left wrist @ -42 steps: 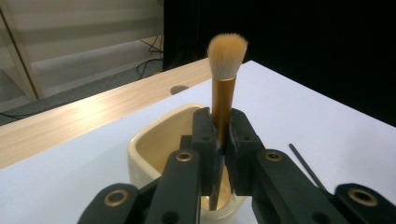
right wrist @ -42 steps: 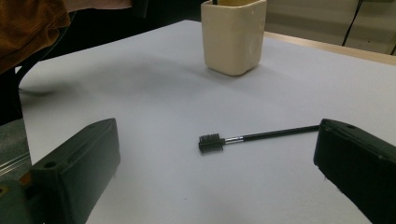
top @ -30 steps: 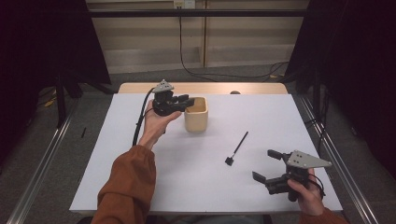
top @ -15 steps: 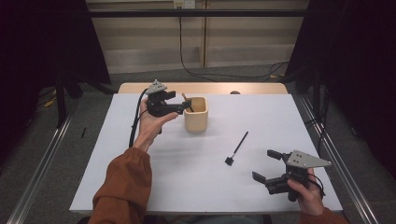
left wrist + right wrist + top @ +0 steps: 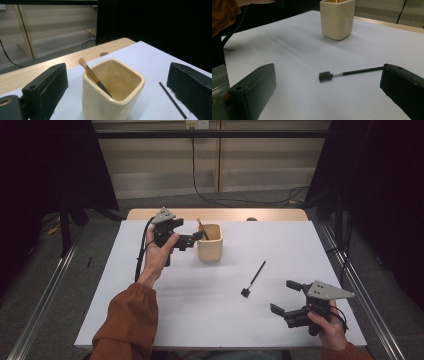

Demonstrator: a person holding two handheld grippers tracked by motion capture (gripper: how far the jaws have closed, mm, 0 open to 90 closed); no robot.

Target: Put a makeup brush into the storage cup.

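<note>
While my left gripper [image 5: 194, 238] hangs beside the cream square ceramic cup [image 5: 210, 242] in the high view, its jaws spread apart and holding nothing, my right gripper [image 5: 289, 297] waits low over the white desk [image 5: 200, 310], jaws also apart and empty, with the thin black spoolie brush [image 5: 254, 278] lying ahead of them toward the cup.

In the left gripper view the cup [image 5: 112, 92] sits between my open jaws and a wood-handled brush [image 5: 93, 77] leans inside it, tip up; I judge that one placed, so this hand should simply clear the rim without knocking it.

In the right gripper view the black brush [image 5: 350, 73] lies crosswise just ahead of my jaws. I think the good approach is to come down straddling the handle near its middle, close squarely across it, then lift level toward the cup [image 5: 337, 18] beyond.
</note>
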